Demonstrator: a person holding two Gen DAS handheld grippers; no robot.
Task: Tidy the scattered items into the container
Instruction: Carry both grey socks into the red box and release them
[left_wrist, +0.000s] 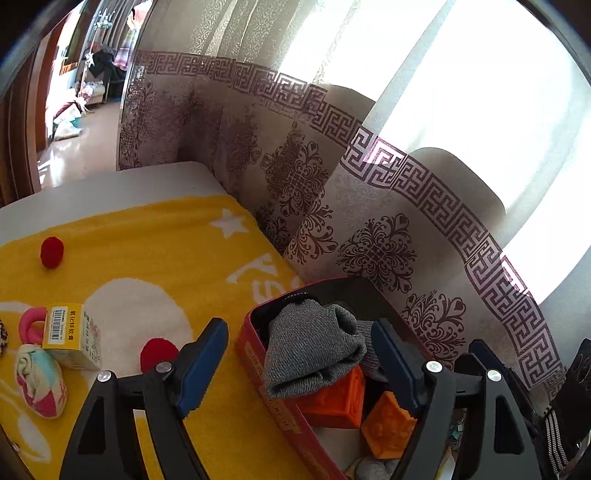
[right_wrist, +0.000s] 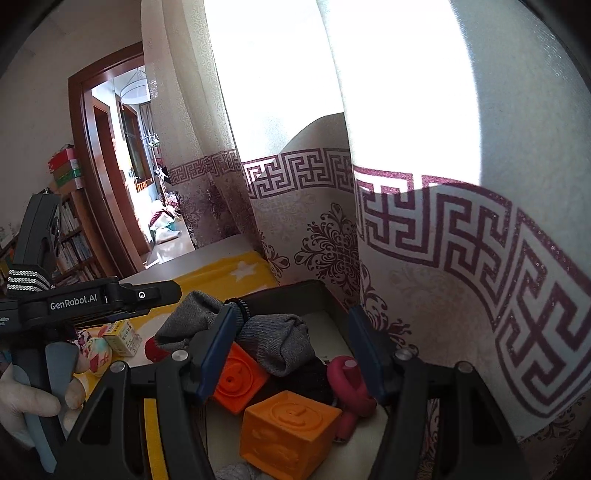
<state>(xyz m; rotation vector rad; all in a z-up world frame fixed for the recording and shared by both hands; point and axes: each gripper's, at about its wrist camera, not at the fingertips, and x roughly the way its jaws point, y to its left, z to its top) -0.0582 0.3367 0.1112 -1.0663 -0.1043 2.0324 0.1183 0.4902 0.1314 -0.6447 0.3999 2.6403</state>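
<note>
left gripper: jaws apart, pads on nothing; they hang over the near wall of the container, with the grey sock between the fingers but not pressed
right gripper: jaws apart, empty; poised above the container's open top
container: red-sided box at 6 o'clock in both wrist views, set on the yellow towel, hard against the curtain
contents: grey sock heaped on top, part draped toward the near wall; two orange blocks beneath; a magenta loop toy at 3 o'clock of the blocks
risk, sock: the heap sits high and loose; if a finger withdraws through it, the knit probably snags and drags back out over the wall
risk, crowding: both grippers share one box mouth; a careless pull-out by either likely knocks the other's fingers or tips the box
red pompom: just beside the container wall at 9 o'clock of it; close enough that a wide grab may clip the wall instead
small yellow box: upright, farther toward 9 o'clock; the pink ring and the patterned ball crowd it, so one pinch may catch two
second red pompom: at 10 o'clock, well apart, round; my guess is it rolls if nudged
curtain: behind, 12 to 3 o'clock; may brush a raised finger
</note>
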